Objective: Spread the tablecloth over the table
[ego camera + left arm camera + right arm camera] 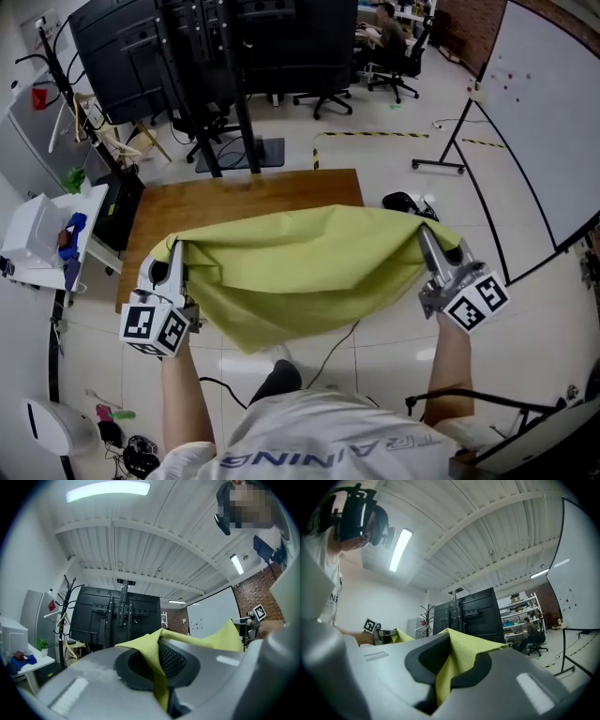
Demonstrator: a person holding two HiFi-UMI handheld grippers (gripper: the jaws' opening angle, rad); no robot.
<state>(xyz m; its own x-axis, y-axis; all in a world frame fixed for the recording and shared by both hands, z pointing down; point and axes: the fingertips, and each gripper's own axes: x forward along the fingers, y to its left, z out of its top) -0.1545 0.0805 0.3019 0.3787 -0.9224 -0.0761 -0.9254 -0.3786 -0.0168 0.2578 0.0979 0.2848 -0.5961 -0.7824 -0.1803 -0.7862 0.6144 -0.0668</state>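
A yellow-green tablecloth [300,267] hangs stretched between my two grippers, above the near edge of a brown wooden table [225,202]. Its lower edge sags toward me in a broad fold. My left gripper [174,255] is shut on the cloth's left corner. My right gripper [422,234] is shut on the right corner. In the left gripper view the cloth [157,667] is pinched between the dark pads [176,660]. The right gripper view shows the same cloth [454,667] caught in the jaws. Most of the tabletop's far half is uncovered.
A black screen stand [216,56] rises behind the table. A white cart [42,244] with small items stands at the left. A whiteboard [553,122] on a frame is at the right. Office chairs [394,66] and a seated person are far back. Cables lie on the floor.
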